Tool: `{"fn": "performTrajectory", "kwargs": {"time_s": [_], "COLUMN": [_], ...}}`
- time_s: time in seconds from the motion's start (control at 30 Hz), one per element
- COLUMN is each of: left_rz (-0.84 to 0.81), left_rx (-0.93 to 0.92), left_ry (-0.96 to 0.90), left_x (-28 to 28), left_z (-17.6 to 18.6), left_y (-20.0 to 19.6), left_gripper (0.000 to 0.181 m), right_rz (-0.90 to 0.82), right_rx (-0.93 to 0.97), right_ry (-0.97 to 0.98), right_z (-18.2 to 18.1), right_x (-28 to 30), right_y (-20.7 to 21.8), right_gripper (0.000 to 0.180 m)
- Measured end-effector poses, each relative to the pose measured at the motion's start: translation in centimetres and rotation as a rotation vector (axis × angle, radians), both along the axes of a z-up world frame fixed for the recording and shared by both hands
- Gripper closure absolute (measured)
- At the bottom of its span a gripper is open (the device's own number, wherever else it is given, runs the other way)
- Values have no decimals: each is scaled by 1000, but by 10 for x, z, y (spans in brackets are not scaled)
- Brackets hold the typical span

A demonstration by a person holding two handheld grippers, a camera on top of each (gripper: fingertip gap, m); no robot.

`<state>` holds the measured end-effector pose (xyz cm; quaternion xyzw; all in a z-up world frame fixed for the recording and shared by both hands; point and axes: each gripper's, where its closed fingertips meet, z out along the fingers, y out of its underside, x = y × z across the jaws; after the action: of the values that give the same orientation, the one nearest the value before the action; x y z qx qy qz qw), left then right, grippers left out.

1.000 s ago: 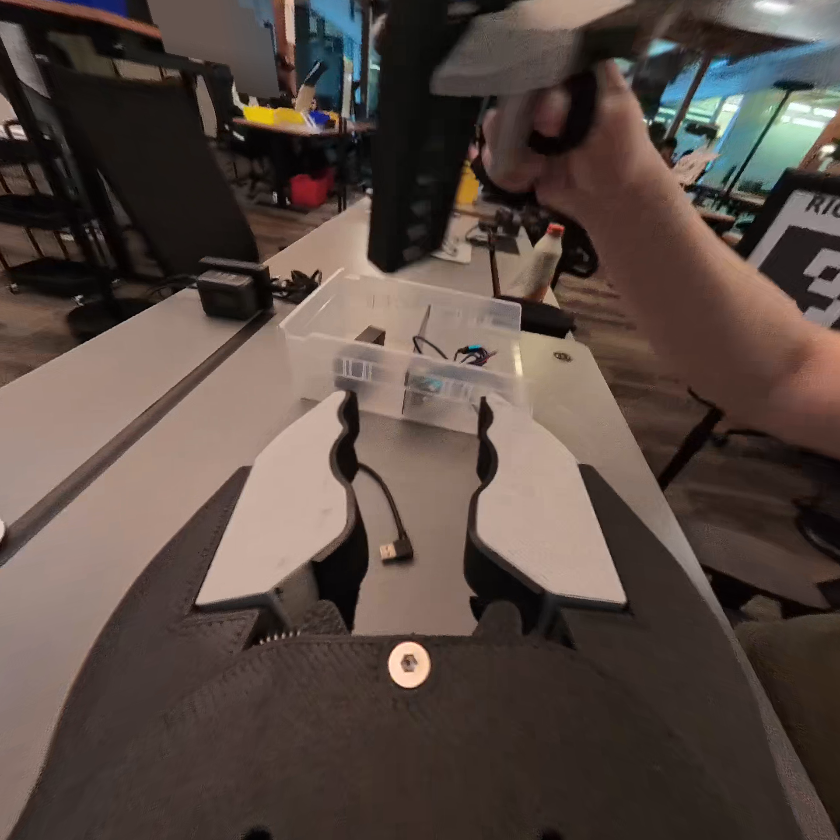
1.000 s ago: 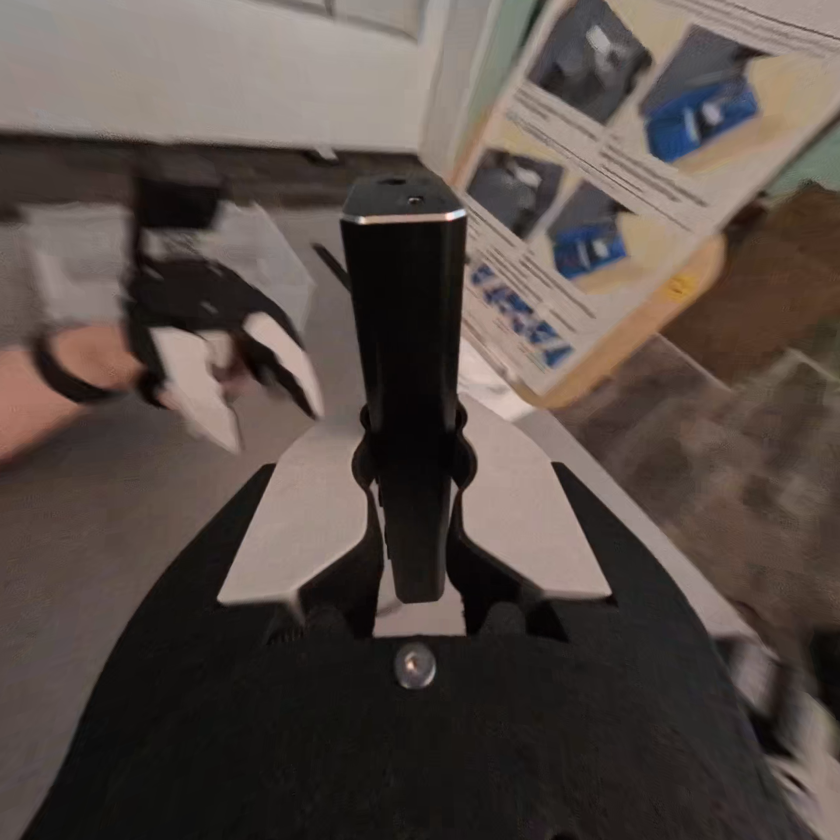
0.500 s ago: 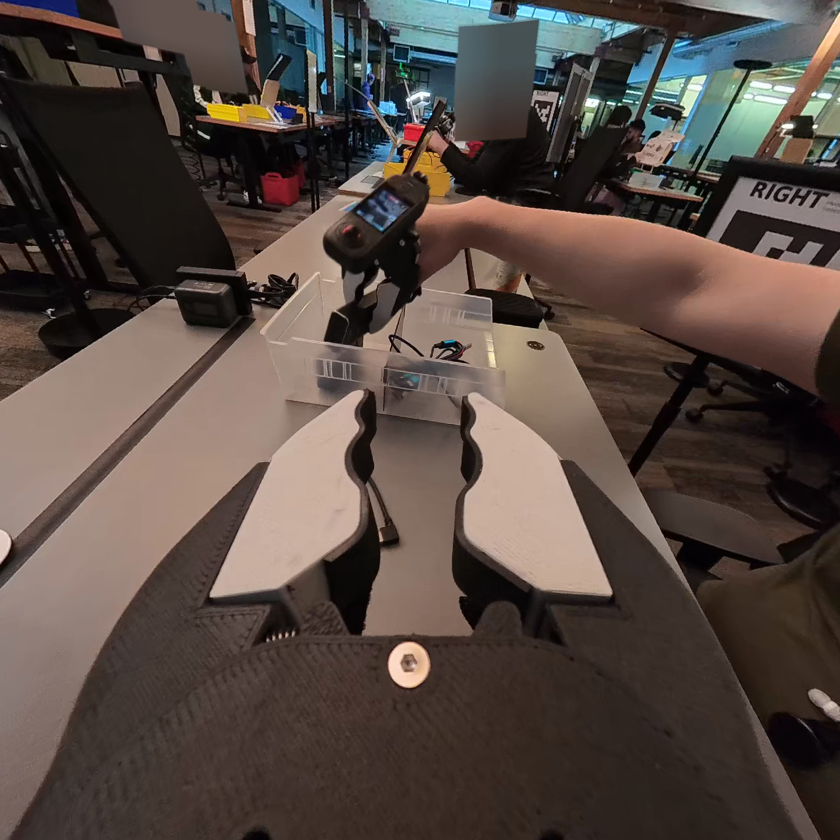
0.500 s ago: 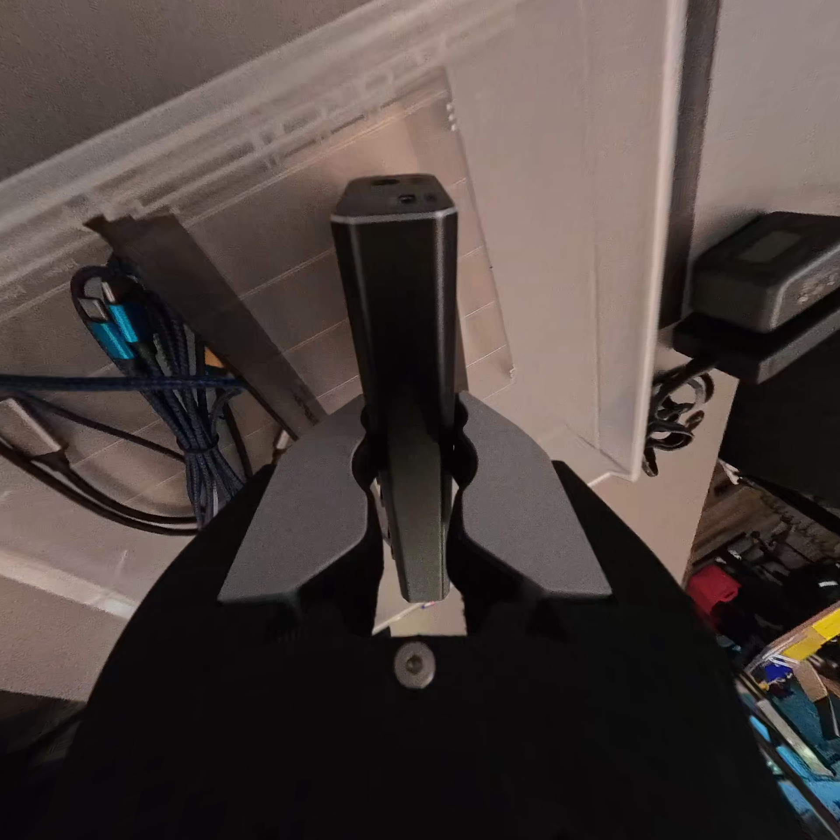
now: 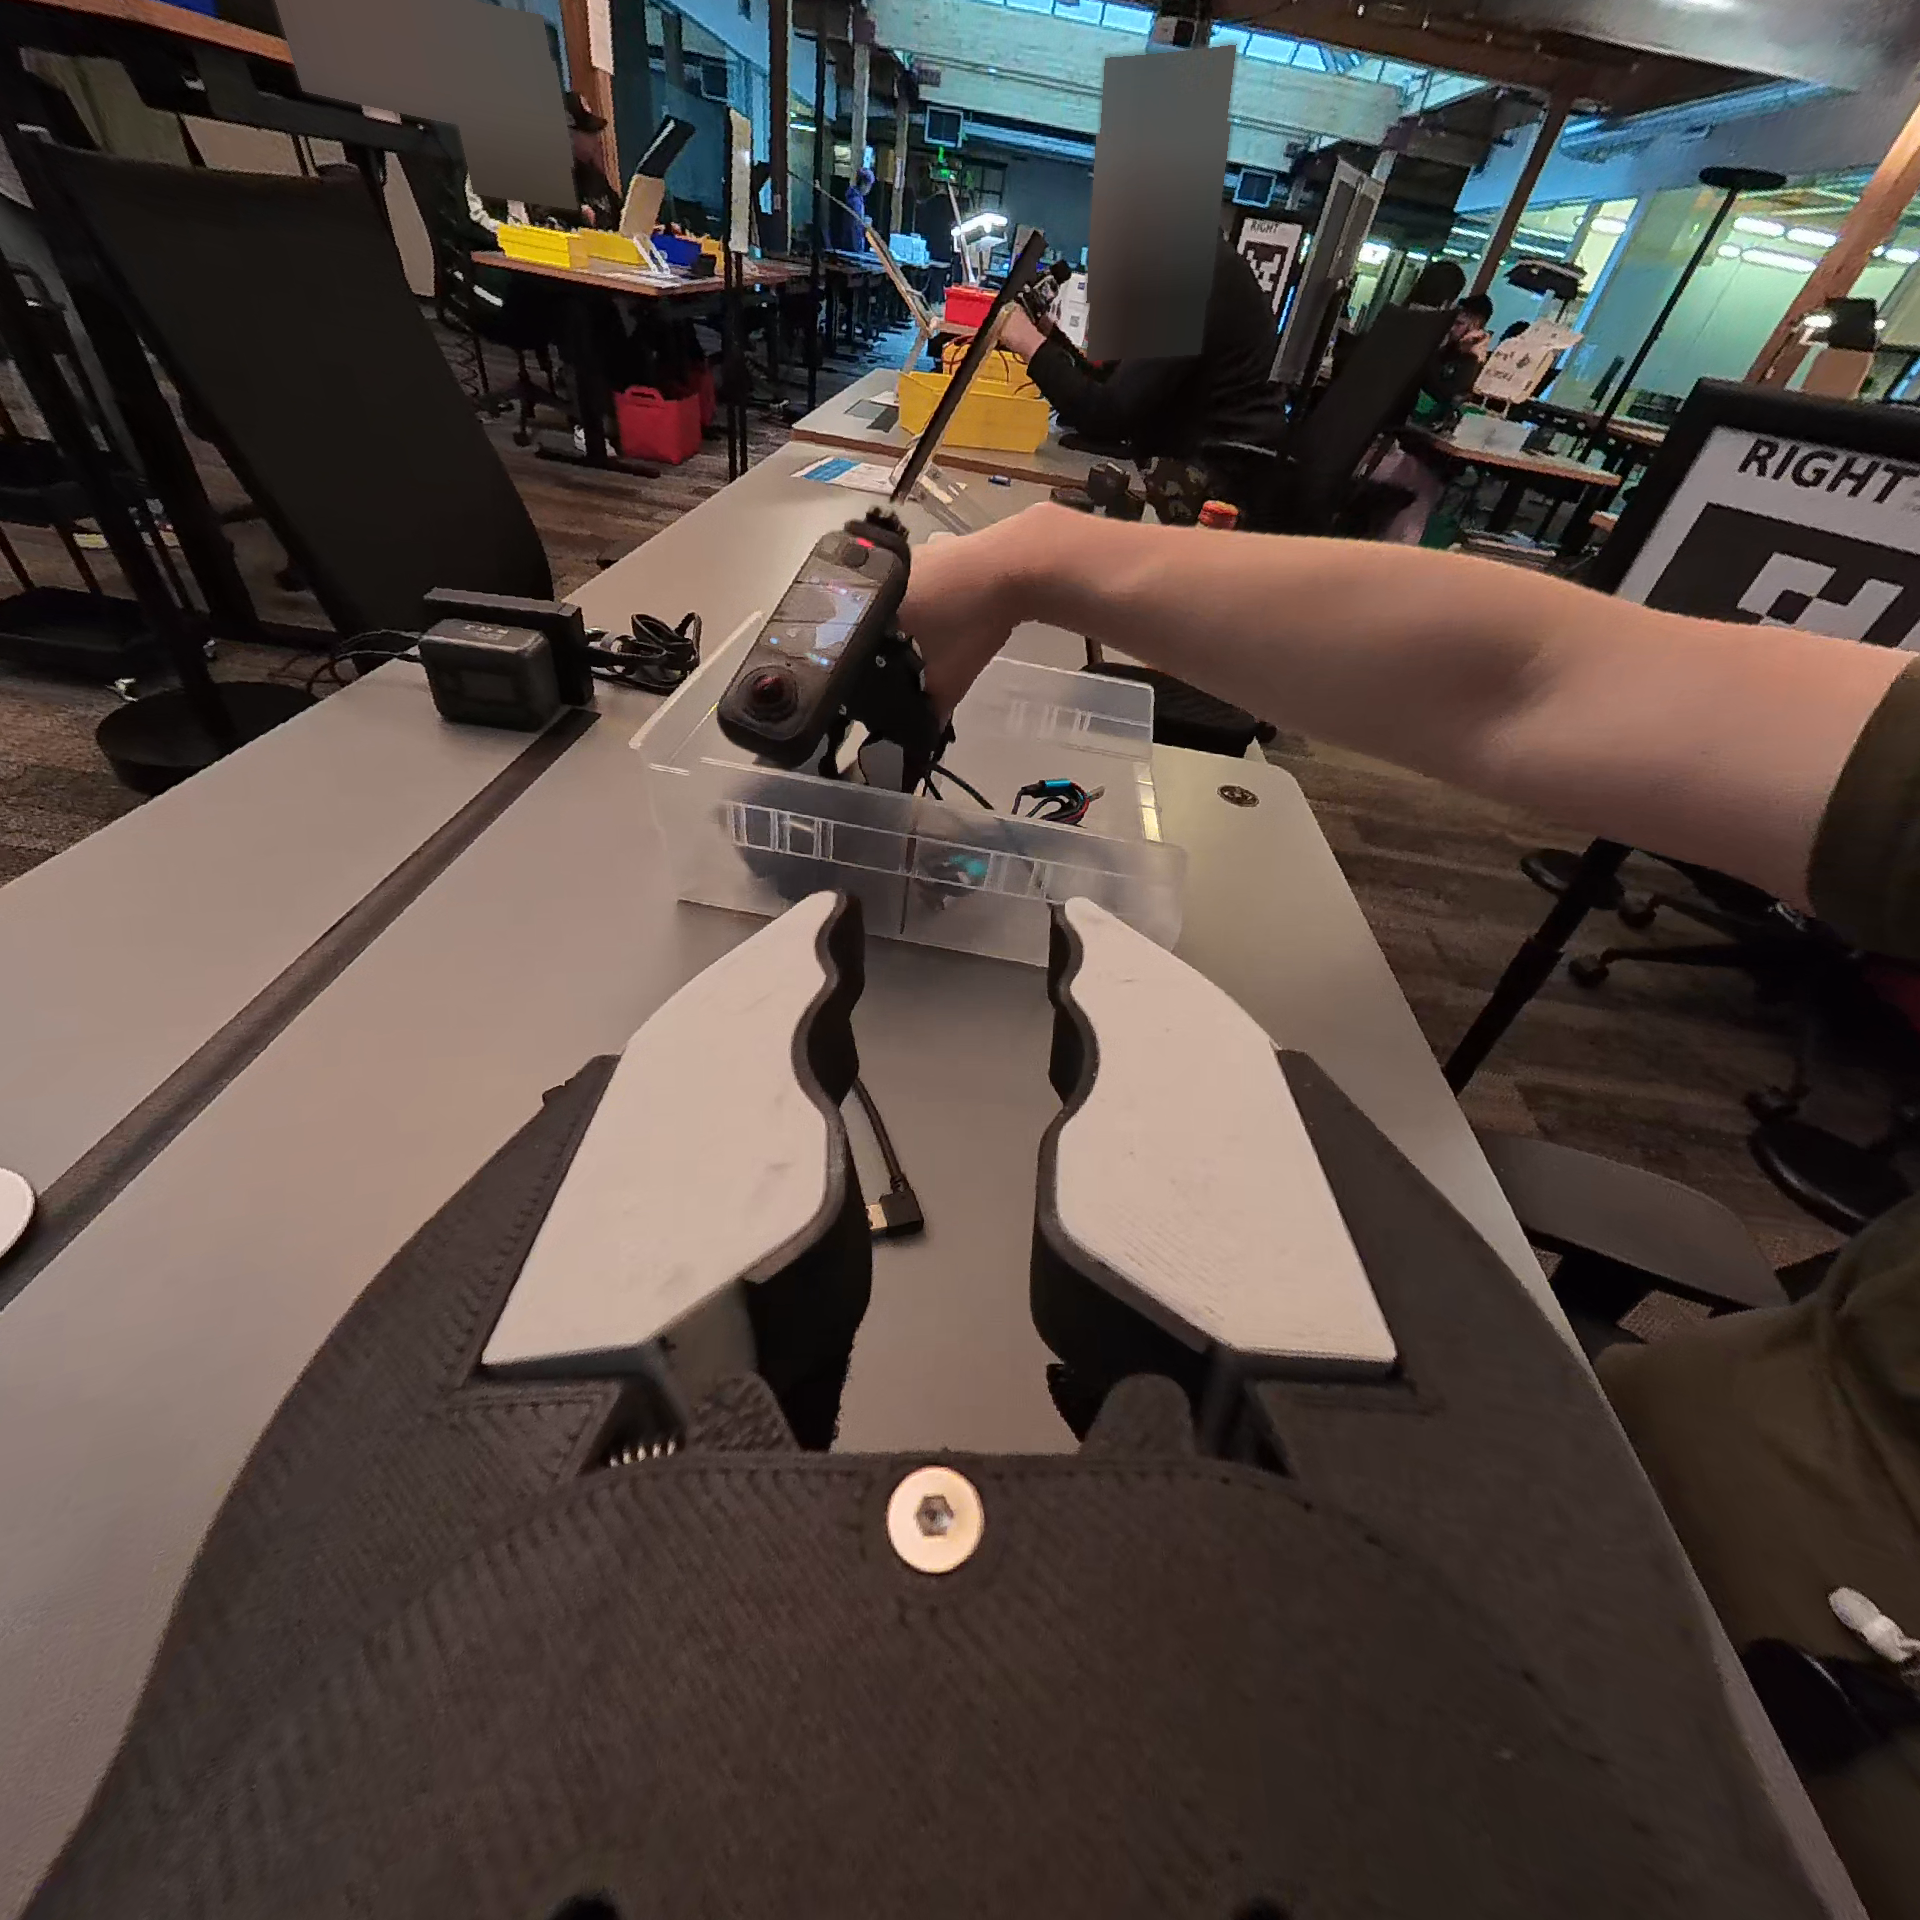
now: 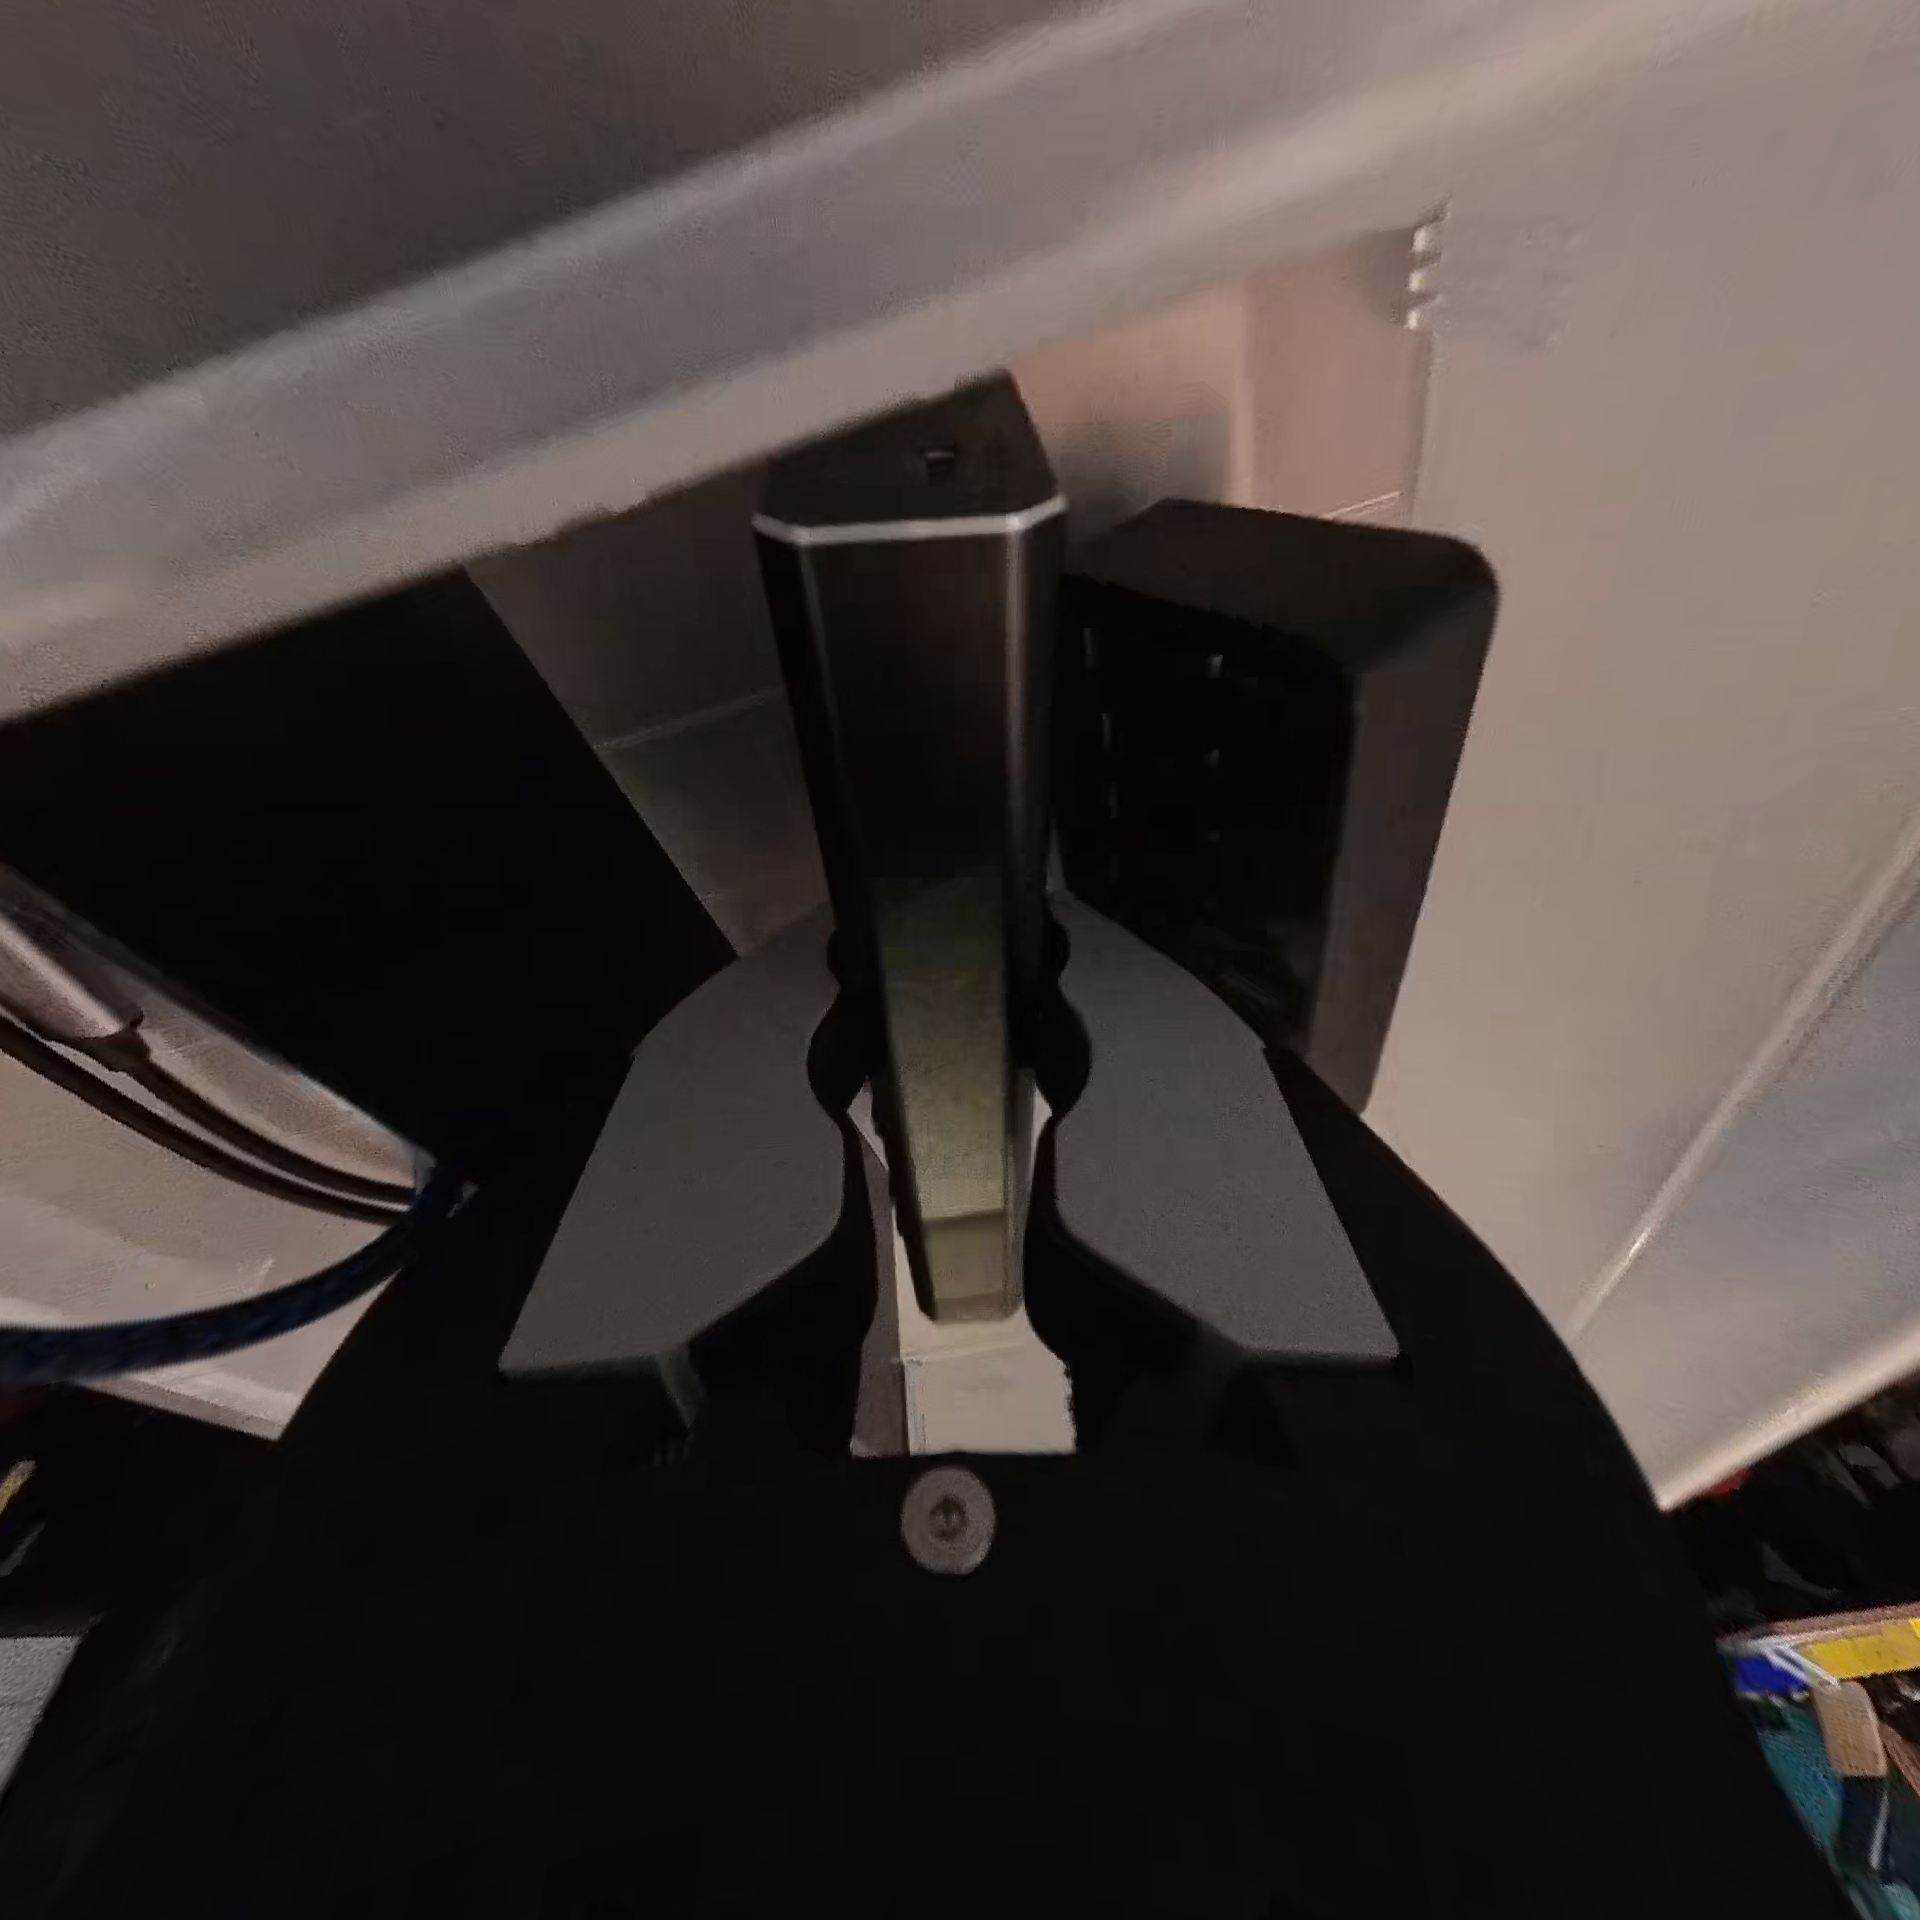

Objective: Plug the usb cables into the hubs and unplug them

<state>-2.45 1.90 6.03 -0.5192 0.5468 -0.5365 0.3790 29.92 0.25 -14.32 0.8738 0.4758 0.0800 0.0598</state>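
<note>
The jaws of the left gripper (image 5: 951,1023) stand parted and hold nothing, their pale wavy-edged plates low over the smooth grey table (image 5: 312,987). Between them lies a thin black cable (image 5: 883,1164) with an angled plug. The right gripper (image 6: 940,997) is clamped on a slim, dark metal hub (image 6: 914,727) with bevelled edges, lowered inside the clear plastic bin (image 5: 1039,894) at the table's far end. Just right of it stands a second, rounded black hub (image 6: 1278,769); a braided blue cable (image 6: 208,1320) curls on the left.
</note>
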Motion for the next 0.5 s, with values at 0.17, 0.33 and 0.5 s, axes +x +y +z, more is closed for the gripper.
{"fn": "performTrajectory", "kwargs": {"time_s": [0.17, 0.33, 0.5], "left_rz": [-2, -8, -18], "left_rx": [-9, 5, 2], "left_ry": [-11, -31, -56], "left_x": [-1, -4, -8], "left_z": [2, 9, 15], "left_y": [0, -4, -6], "left_gripper": [148, 149, 149], "right_rz": [43, 54, 79], "right_rx": [40, 83, 120], "right_ry": [-55, -83, -129], "right_z": [7, 18, 34], "right_x": [5, 6, 4], "right_y": [1, 1, -2], "right_gripper": [149, 150, 155]}}
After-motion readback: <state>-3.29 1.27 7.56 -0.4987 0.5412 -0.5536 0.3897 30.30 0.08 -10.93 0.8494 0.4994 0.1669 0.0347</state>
